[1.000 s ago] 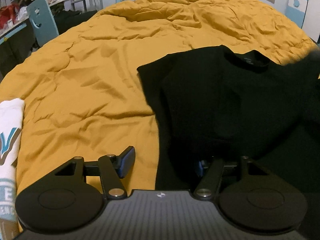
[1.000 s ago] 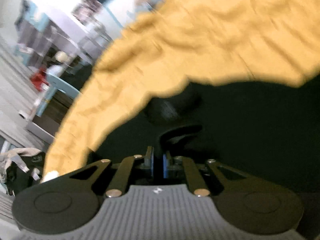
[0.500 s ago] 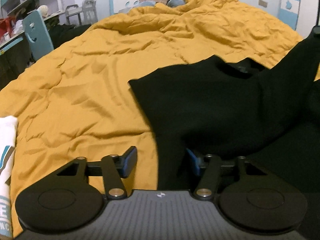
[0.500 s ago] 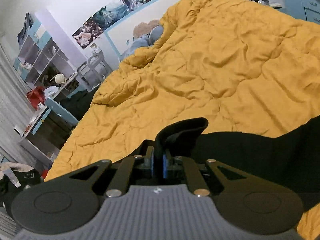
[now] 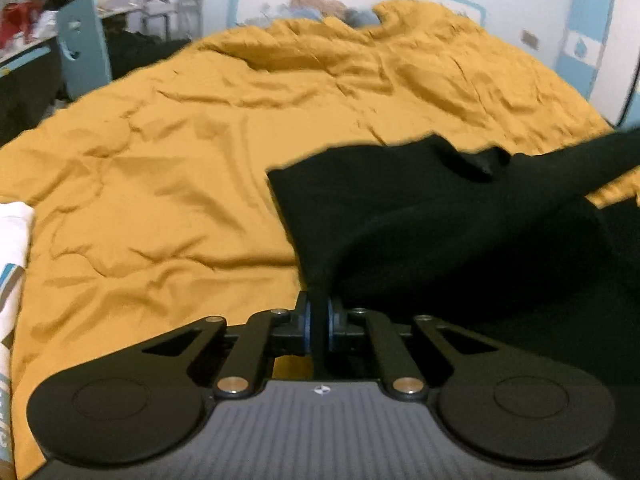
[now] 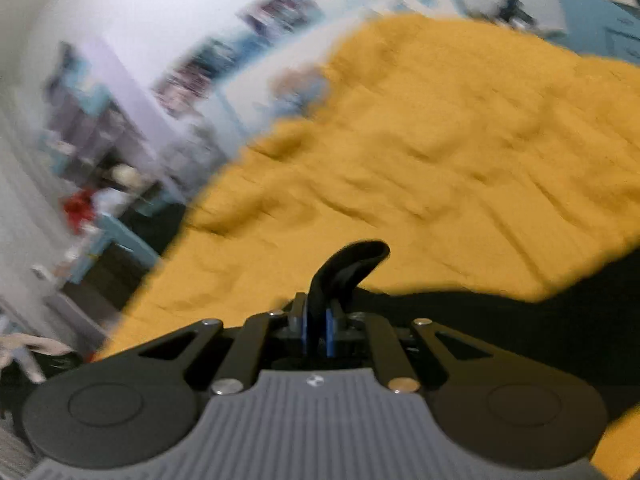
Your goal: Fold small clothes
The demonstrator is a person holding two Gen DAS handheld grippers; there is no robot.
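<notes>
The black knit short-sleeved shirt (image 5: 400,216) lies on the rumpled mustard-yellow quilted bed cover (image 5: 180,184), toward the right side of the bed as the left wrist view shows it; its round neck opening points to the far, head end of the bed, and its left edge runs straight down toward the near edge. The left gripper (image 5: 319,326) has its blue-padded jaws pressed together on a gathered fold of that left edge, the cloth rising taut from the pinch into the body of the shirt; the part of the shirt at the far right lifts off the cover in a slanting band toward the right edge of the view.

The right gripper (image 6: 316,332) likewise pinches the black shirt (image 6: 540,332) between closed blue pads; a curled tongue of black fabric stands up out of the jaws and bends to the right, with the rest of the shirt trailing off to the right over the bed cover (image 6: 440,160); this view is blurred.

A folded white garment with teal lettering (image 5: 10,264) rests at the near left edge of the bed, well apart from the shirt; a light blue wooden chair (image 5: 82,46) stands beside the bed's far left side.
</notes>
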